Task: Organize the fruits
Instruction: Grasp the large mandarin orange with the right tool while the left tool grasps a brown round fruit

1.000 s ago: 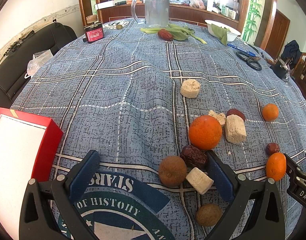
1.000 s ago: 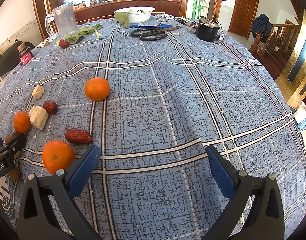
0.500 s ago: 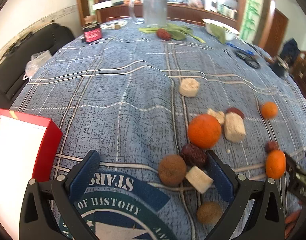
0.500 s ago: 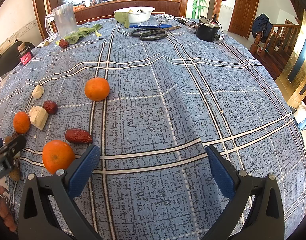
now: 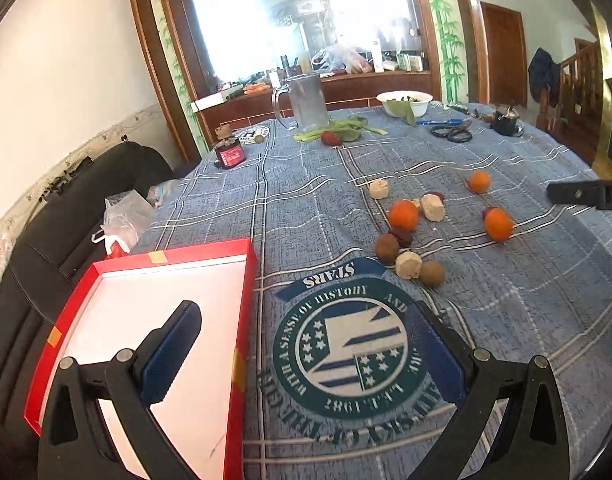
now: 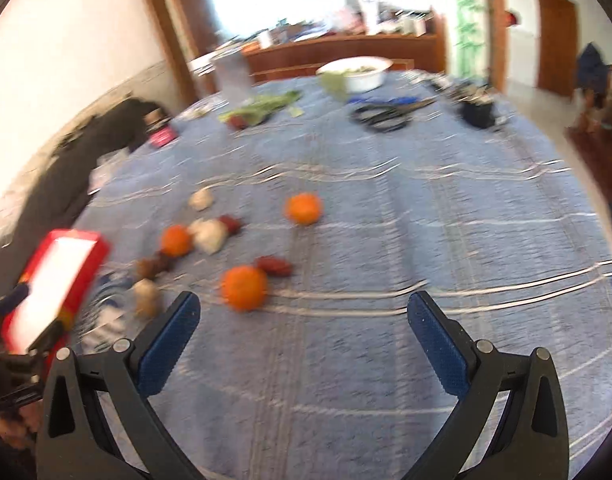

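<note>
Two hand-held grippers, left [image 5: 306, 344] and right [image 6: 304, 336], both gape wide and empty; oranges [image 5: 403, 214] lie loose ahead of the left one, right of the red tray [image 5: 154, 320] beneath its left finger, and may roll if nudged.

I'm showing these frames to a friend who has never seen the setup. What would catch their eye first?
Probably the red box with its bare white inside, at the near left edge of the blue tablecloth. Next, the bright oranges among brown and pale pieces at the cloth's middle right. Then the round green emblem printed on the cloth, between the open left gripper's fingers.
</note>
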